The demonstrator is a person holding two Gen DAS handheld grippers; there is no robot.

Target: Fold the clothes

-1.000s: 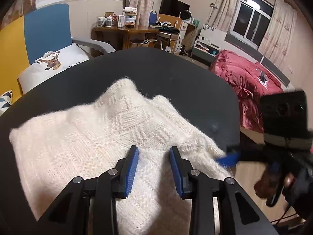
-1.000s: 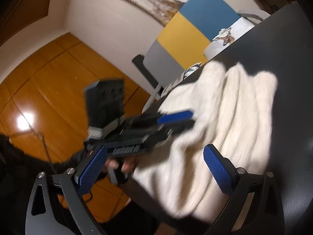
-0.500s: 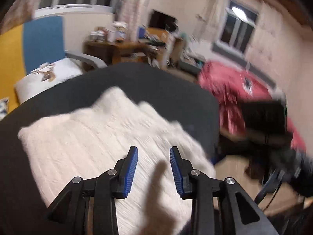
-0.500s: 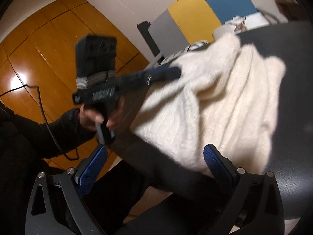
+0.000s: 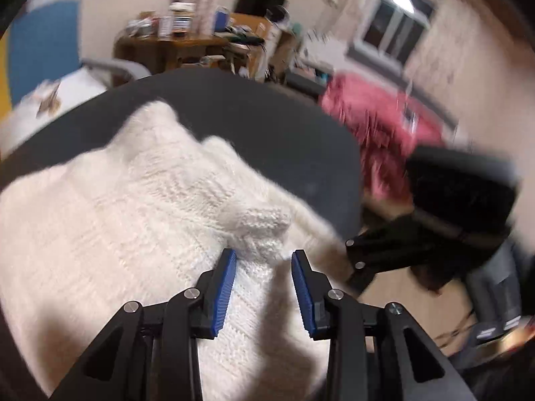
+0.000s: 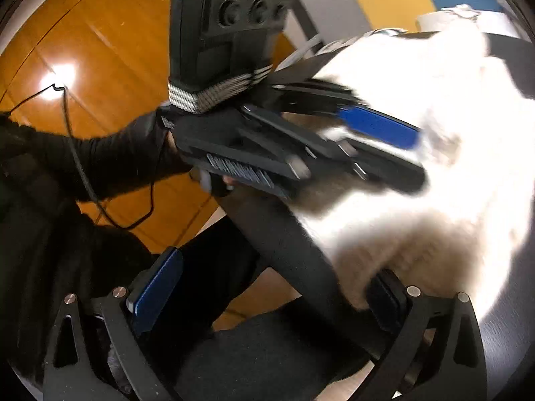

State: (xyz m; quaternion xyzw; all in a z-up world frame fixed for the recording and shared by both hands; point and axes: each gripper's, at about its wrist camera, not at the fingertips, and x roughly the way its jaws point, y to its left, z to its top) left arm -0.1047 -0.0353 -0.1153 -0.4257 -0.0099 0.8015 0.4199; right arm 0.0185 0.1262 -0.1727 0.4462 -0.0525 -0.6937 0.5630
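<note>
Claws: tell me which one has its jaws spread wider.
The right claw: its blue pads stand far apart, straddling the edge of the dark table. The left claw shows only a narrow gap, above the white sweater.

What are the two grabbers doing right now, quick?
Left gripper: open, holding nothing, its pads apart over the sweater.
Right gripper: wide open, holding nothing, at the sweater's edge.

The white knit sweater [image 5: 110, 220] runs off the picture's lower edge; beyond it, the far wooden table's clutter [image 5: 174, 23] is blurred.
</note>
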